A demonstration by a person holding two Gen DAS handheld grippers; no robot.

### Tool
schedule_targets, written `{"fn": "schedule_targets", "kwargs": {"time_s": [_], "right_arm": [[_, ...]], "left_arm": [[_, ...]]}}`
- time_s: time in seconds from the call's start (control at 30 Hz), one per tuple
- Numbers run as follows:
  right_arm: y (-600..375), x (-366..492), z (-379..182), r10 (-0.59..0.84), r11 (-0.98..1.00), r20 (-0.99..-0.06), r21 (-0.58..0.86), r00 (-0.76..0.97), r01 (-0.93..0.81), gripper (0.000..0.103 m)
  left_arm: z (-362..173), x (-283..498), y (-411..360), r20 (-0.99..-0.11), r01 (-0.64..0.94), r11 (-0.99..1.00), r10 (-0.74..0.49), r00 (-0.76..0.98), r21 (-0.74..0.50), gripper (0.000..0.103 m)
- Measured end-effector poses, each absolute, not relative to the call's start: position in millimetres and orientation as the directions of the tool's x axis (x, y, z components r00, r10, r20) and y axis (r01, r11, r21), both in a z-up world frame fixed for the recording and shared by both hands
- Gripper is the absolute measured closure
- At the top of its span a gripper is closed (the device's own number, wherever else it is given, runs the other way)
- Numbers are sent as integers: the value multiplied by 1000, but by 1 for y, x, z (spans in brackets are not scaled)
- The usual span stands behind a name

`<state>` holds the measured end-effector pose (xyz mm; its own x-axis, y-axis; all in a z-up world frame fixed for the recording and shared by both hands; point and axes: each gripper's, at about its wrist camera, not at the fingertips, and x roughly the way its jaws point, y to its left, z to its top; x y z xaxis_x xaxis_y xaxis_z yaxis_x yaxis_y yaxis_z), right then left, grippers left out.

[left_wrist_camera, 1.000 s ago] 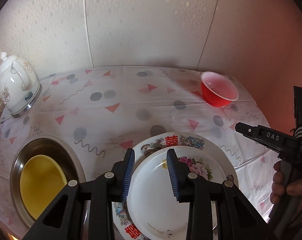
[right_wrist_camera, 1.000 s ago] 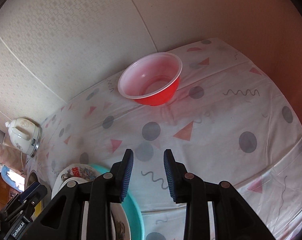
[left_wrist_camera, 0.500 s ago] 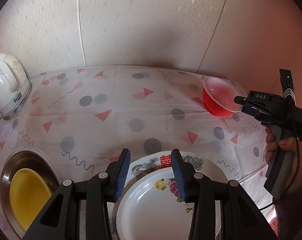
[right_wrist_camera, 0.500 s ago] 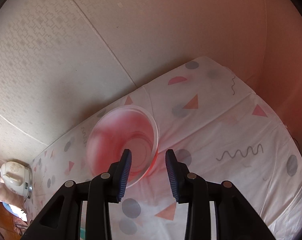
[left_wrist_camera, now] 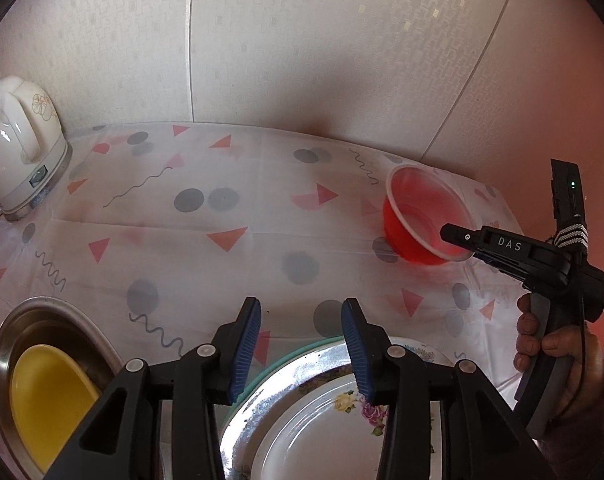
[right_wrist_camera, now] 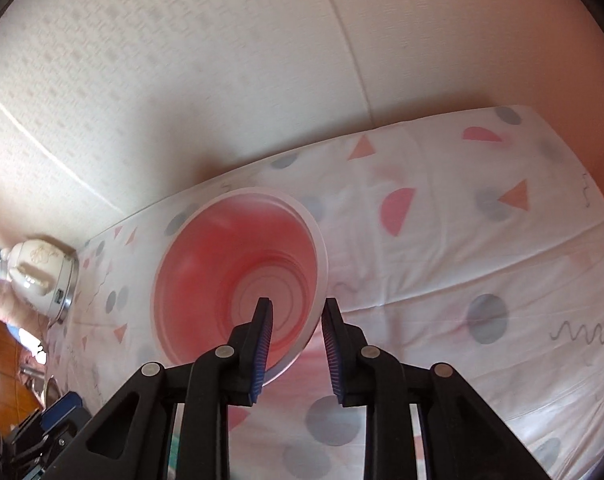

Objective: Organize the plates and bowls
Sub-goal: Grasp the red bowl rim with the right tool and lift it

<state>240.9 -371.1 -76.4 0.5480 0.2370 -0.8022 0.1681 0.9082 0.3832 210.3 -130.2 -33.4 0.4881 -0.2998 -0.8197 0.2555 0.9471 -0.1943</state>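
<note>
A translucent red plastic bowl (left_wrist_camera: 417,216) (right_wrist_camera: 230,272) stands at the far right of the table. My right gripper (right_wrist_camera: 296,304) (left_wrist_camera: 453,236) straddles its near wall, one finger inside and one outside, and its jaws are closing on the rim, with a gap still showing at the outer pad. My left gripper (left_wrist_camera: 300,308) is open and holds nothing. It hovers over the far edge of a plate stack: a white flowered plate (left_wrist_camera: 321,432) on a larger patterned plate (left_wrist_camera: 302,368), with a teal rim (left_wrist_camera: 278,364) beneath.
A steel basin (left_wrist_camera: 6,344) at the near left holds a yellow bowl (left_wrist_camera: 50,392). A white kettle (left_wrist_camera: 18,148) (right_wrist_camera: 38,280) stands at the far left by the wall. A person's hand (left_wrist_camera: 549,352) grips the right tool. The patterned tablecloth (left_wrist_camera: 222,216) covers the table.
My right gripper has moved forward to the red bowl, put one finger inside it and narrowed its jaws. My left gripper's jaws widened, and the plates sit lower in its view.
</note>
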Motion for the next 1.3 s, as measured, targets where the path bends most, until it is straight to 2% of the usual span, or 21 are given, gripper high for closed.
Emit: {"fn": "schedule_targets", "kwargs": {"time_s": [0.2, 0.27, 0.37, 0.57, 0.7, 0.83, 0.9, 0.97, 1.03, 1.3], "right_arm": [[-331, 244, -78, 327, 910, -801, 410, 502, 62, 77], [-324, 242, -77, 331, 912, -801, 407, 498, 47, 73], [-323, 240, -74, 336, 905, -791, 422, 511, 59, 69], [-341, 229, -64, 309, 883, -755, 454, 578, 122, 69], [-349, 226, -64, 310, 868, -749, 474, 586, 146, 81], [-351, 221, -65, 315, 868, -755, 475, 575, 148, 86], [-348, 221, -66, 320, 868, -754, 476, 574, 142, 88], [-345, 221, -66, 318, 871, -757, 471, 571, 140, 91], [-342, 221, -66, 333, 867, -754, 481, 566, 131, 92], [-331, 215, -69, 372, 856, -755, 504, 539, 115, 90]], "left_arm": [[-27, 216, -131, -802, 276, 935, -336, 494, -222, 61], [-26, 220, -131, -797, 281, 931, -349, 492, -234, 61], [-28, 228, -131, -801, 276, 928, -360, 479, -252, 63], [-30, 243, -140, -791, 286, 910, -406, 458, -301, 64], [-34, 252, -152, -788, 294, 903, -419, 450, -313, 64], [-49, 263, -159, -808, 286, 902, -422, 411, -325, 64], [-54, 267, -160, -811, 273, 899, -431, 396, -344, 69], [-56, 266, -161, -806, 274, 885, -459, 374, -377, 83], [-55, 263, -164, -806, 289, 883, -459, 374, -369, 90], [-50, 251, -149, -804, 272, 898, -432, 407, -345, 91]]}}
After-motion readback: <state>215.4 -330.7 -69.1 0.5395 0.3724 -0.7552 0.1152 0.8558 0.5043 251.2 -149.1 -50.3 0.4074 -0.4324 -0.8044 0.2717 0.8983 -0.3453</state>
